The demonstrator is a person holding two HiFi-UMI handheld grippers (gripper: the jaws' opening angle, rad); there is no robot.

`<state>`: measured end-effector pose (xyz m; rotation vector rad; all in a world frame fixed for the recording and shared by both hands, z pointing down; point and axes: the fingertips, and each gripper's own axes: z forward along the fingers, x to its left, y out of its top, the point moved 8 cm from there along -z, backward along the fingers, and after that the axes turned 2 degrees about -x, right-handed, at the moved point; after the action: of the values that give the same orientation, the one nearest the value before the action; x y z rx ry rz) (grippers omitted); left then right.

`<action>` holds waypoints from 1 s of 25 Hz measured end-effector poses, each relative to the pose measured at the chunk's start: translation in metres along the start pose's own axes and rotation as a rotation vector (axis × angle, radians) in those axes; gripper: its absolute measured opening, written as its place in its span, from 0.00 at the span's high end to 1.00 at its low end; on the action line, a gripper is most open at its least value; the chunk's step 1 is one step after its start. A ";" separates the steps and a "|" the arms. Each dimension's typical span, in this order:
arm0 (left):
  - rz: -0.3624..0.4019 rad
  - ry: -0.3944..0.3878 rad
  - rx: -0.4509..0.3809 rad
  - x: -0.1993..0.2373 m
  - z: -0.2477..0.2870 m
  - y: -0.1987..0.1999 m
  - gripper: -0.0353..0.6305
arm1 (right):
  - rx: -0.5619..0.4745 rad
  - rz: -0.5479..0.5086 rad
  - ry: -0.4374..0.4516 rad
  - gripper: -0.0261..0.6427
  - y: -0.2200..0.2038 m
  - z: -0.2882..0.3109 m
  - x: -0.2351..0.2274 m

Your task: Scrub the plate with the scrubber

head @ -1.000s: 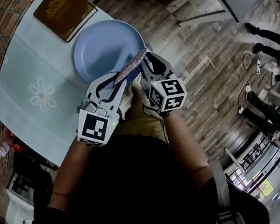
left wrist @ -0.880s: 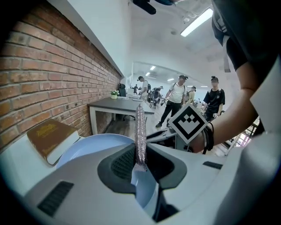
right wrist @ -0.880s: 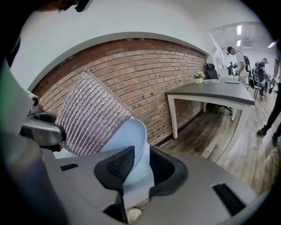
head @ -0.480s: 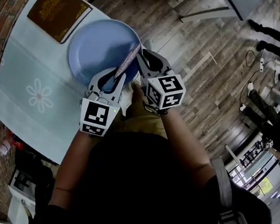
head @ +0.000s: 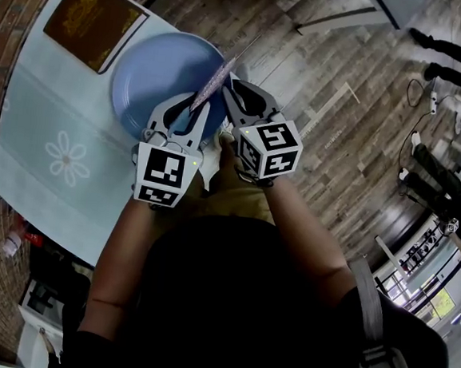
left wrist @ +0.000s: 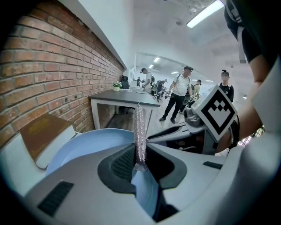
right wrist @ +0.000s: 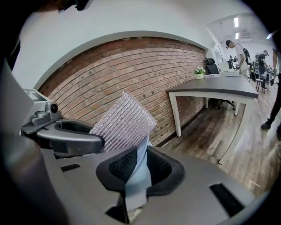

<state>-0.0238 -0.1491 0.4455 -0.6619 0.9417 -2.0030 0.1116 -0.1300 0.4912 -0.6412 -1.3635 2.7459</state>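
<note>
My left hand-held gripper pinches the thin silver scrubber by its lower edge. It looks light and floppy. My right hand-held gripper clamps the near rim of the blue plate, which is probably stiff and slippery.

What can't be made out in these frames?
- Head view: the plate's near rim, hidden under the left hand-held gripper and right hand-held gripper.
- Left gripper view: the scrubber shows edge-on, so its faces are unseen.
- Head view: the book cover print is too small.
- Right gripper view: the plate's face is hidden by the jaws.
</note>
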 end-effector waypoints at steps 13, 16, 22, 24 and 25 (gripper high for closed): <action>0.080 0.230 0.044 0.079 -0.012 0.010 0.83 | -0.002 -0.013 -0.018 0.83 0.002 -0.006 0.002; 0.068 0.279 0.073 0.095 -0.027 0.001 0.83 | -0.002 -0.017 -0.019 0.83 0.002 -0.005 0.002; -0.001 0.318 0.092 0.103 -0.058 -0.017 0.83 | -0.002 -0.022 -0.017 0.83 0.000 -0.007 0.003; -0.011 0.314 0.097 0.098 -0.064 -0.023 0.83 | -0.004 -0.023 -0.016 0.83 0.000 -0.007 0.002; -0.019 0.310 0.101 0.095 -0.067 -0.026 0.83 | -0.004 -0.024 -0.015 0.83 -0.001 -0.007 0.003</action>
<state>-0.1348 -0.1932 0.4377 -0.3098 1.0064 -2.1939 0.1117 -0.1240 0.4871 -0.6021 -1.3706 2.7358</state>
